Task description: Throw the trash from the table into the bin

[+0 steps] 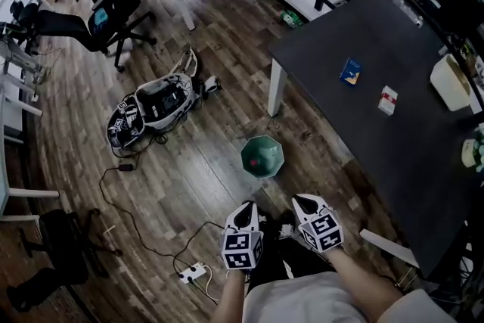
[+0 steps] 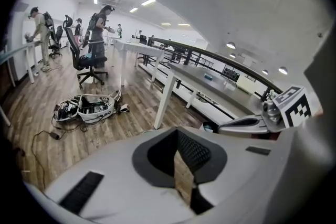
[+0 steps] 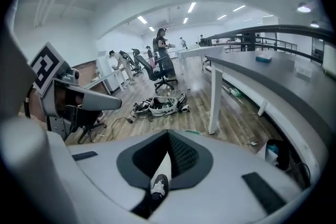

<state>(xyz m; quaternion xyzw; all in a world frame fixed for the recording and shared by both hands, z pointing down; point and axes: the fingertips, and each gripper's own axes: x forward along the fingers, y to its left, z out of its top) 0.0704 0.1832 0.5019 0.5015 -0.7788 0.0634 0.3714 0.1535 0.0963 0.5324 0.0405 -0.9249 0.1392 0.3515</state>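
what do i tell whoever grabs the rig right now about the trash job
Left gripper: jaws together, nothing in them.
Right gripper: jaws together, nothing in them.
Both are held close to the body above the floor, short of the bin.
Bin: on the floor by the table's corner, with something reddish in it.
Table: blue packet and red and white packet lie apart; a cream box sits at the edge, trash or not unclear.
Done: apparently one item binned.
Left: at least the two packets.
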